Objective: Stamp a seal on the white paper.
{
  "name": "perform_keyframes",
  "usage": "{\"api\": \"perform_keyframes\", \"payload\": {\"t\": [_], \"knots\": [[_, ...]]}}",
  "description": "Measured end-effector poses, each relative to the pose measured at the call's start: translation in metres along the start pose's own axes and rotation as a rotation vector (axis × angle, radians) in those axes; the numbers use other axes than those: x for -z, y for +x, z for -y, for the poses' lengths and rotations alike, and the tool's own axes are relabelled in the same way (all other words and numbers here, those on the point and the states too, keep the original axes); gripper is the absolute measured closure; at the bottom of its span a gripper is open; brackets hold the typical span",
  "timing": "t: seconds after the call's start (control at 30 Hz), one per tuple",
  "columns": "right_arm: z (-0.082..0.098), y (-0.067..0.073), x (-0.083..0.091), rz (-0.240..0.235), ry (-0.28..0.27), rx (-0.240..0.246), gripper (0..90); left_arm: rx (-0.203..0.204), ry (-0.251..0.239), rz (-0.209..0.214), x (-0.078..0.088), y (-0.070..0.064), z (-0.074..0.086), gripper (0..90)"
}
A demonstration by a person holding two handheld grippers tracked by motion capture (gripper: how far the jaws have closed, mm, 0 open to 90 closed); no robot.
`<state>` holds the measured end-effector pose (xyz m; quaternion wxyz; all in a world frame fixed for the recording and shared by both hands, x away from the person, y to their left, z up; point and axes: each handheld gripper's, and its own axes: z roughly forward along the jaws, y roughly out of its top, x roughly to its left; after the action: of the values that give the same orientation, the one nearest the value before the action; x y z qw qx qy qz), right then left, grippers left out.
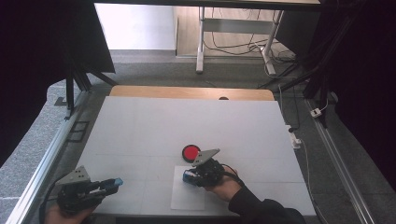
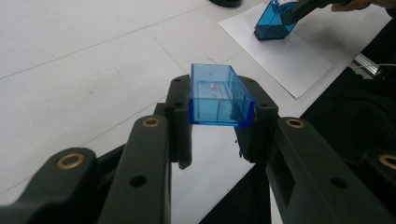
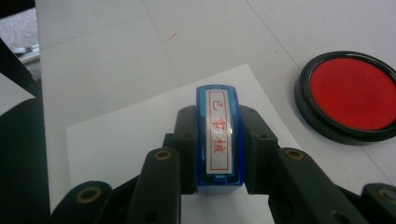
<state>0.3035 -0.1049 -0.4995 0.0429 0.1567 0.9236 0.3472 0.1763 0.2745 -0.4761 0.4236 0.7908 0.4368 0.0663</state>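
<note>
- Left gripper, near-left corner of the table: jaws pinch the clear blue stamp cap, open side up, held off the surface. Cap is already off the stamp — that step reads as done.
- Right gripper, near-centre: jaws clamp the blue stamp by its long sides; the label with red characters faces the right gripper's camera.
- In the left gripper view the stamp sits low over the white paper sheet, at its far end; whether the face actually touches the paper I cannot tell.
- Red ink pad lies open on the table just beyond the sheet, to the far right of the stamp, apart from it.
- No printed mark visible on the exposed paper.
- Judgement: about midway — still to show are a print on the sheet, then recapping and setting down.
</note>
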Motion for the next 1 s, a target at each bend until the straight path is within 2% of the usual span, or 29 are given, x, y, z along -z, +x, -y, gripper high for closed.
{"api": "perform_keyframes", "payload": {"t": [0.47, 1.0], "knots": [[-0.004, 0.017, -0.001, 0.092, 0.031, 0.098, 71.3, -0.002, 0.002, -0.001, 0.000, 0.000, 0.000, 68.7], [-0.005, 0.009, 0.000, 0.045, 0.035, 0.060, 70.9, 0.000, -0.005, -0.006, 0.001, 0.000, 0.000, 69.0]]}}
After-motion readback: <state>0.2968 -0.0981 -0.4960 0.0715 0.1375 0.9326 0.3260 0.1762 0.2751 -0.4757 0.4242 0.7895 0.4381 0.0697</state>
